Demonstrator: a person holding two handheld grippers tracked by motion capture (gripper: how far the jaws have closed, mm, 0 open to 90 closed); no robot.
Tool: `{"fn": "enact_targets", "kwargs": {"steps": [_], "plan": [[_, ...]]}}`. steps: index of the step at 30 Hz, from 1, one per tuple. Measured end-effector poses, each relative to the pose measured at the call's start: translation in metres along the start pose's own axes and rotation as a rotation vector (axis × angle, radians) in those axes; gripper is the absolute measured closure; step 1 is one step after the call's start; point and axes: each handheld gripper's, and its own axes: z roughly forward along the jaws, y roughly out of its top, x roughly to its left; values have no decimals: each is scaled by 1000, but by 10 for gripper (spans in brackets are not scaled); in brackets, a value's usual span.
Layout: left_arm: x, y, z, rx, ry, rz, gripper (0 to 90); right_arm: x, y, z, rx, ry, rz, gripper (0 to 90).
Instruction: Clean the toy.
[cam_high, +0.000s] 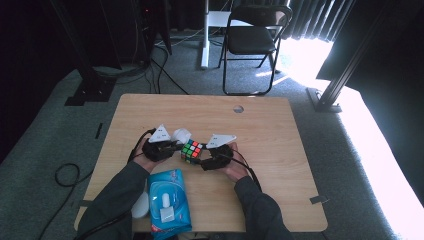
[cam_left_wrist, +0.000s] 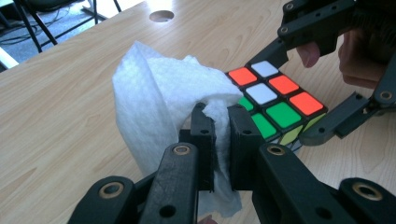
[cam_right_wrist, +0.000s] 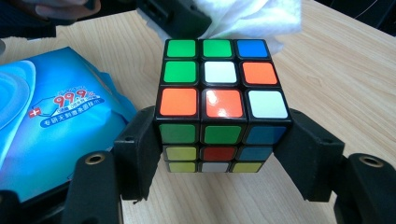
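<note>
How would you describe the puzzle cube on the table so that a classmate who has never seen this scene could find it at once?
Start at the wooden table and look to its middle, between the two black grippers. There the right gripper clamps the puzzle cube, beside the white wipe in the left gripper. Its grid of small coloured squares sets it apart from the plain wipe and the blue wipes pack.
</note>
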Motion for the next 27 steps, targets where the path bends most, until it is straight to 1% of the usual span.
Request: {"fn": "enact_targets", "kwargs": {"steps": [6, 10, 15, 25, 27], "plan": [[0, 1, 0, -10, 3, -7, 830, 3, 1, 0, 1, 7, -8, 345], [1, 0, 2, -7, 3, -12, 830, 6, 2, 0, -2, 8, -23, 344], [2, -2, 3, -1, 7, -14, 831, 6, 3, -1, -4, 11, -24, 344], [1, -3, 3, -1, 1, -16, 831, 7, 3, -3, -9, 11, -32, 345], [1, -3, 3, 0, 0, -16, 831, 7, 3, -4, -11, 13, -27, 345]]}}
